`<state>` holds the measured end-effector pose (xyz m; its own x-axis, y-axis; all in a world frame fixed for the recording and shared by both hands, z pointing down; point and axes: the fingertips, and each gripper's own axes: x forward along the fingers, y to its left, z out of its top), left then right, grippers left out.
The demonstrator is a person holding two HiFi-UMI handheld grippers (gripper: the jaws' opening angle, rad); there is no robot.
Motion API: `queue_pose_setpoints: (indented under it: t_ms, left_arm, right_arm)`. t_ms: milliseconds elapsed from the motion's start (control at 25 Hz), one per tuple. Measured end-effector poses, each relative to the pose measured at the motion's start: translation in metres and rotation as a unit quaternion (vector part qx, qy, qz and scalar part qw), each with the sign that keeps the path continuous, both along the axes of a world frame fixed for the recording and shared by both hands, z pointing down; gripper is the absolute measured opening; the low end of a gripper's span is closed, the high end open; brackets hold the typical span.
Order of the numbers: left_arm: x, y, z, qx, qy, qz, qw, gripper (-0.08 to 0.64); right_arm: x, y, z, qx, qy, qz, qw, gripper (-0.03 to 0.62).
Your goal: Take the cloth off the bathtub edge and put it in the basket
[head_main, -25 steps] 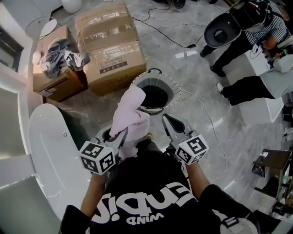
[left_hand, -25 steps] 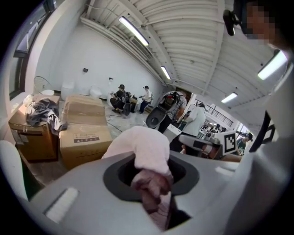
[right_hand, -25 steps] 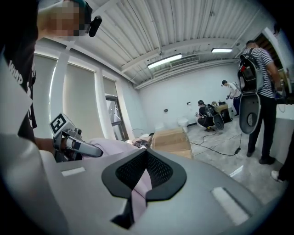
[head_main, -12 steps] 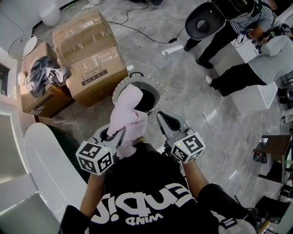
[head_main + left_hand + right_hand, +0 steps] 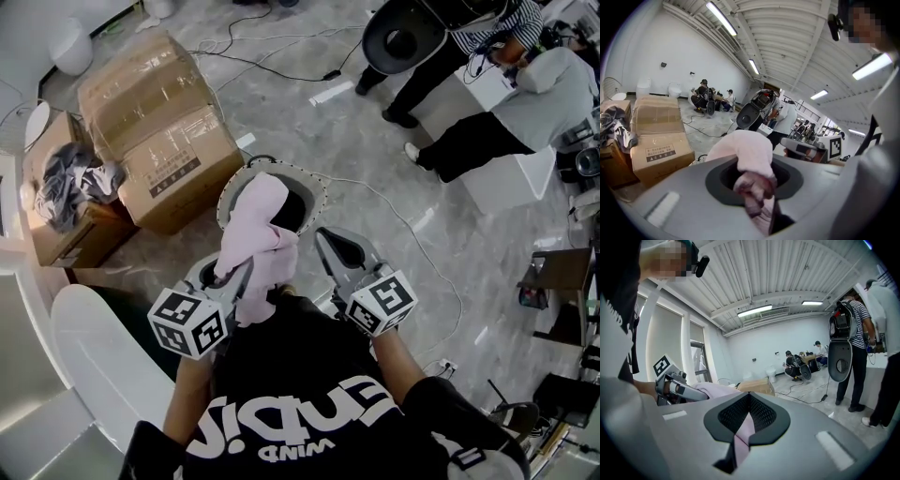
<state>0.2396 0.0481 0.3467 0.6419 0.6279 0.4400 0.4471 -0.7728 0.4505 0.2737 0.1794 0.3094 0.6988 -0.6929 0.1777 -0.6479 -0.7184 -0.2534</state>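
Observation:
A pale pink cloth (image 5: 258,234) is bunched in my left gripper (image 5: 246,272), which is shut on it and holds it up in front of the person's chest. In the left gripper view the cloth (image 5: 746,151) bulges over the jaws of that gripper (image 5: 754,187) and hangs down between them. In the head view the cloth's top overlaps the round white basket (image 5: 317,195) with its dark inside, which stands on the floor just ahead. My right gripper (image 5: 328,239) is beside the cloth, to its right, shut and holding nothing. In its own view, this gripper (image 5: 749,397) shows only a thin slit.
A white bathtub (image 5: 94,356) curves along the lower left. Cardboard boxes (image 5: 155,131) stand beyond the basket to the left, one with grey clothes (image 5: 61,183) in it. People (image 5: 487,122) stand at the upper right. A white cable (image 5: 422,244) trails across the marble floor.
The basket and boxes have slid left in the head view, and the cloth's top now overlaps the basket's opening. Both grippers hold the same pose and grip.

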Motion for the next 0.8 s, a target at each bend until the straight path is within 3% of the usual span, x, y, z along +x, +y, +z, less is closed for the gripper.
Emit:
queue_pose_setpoints:
  t_ms: [800]
  left_arm:
    - [0.121, -0.012, -0.018, 0.013, 0.031, 0.065, 0.9973, 0.086]
  right_arm:
    - [0.086, 0.002, -0.013, 0.007, 0.023, 0.077, 0.997, 0.006]
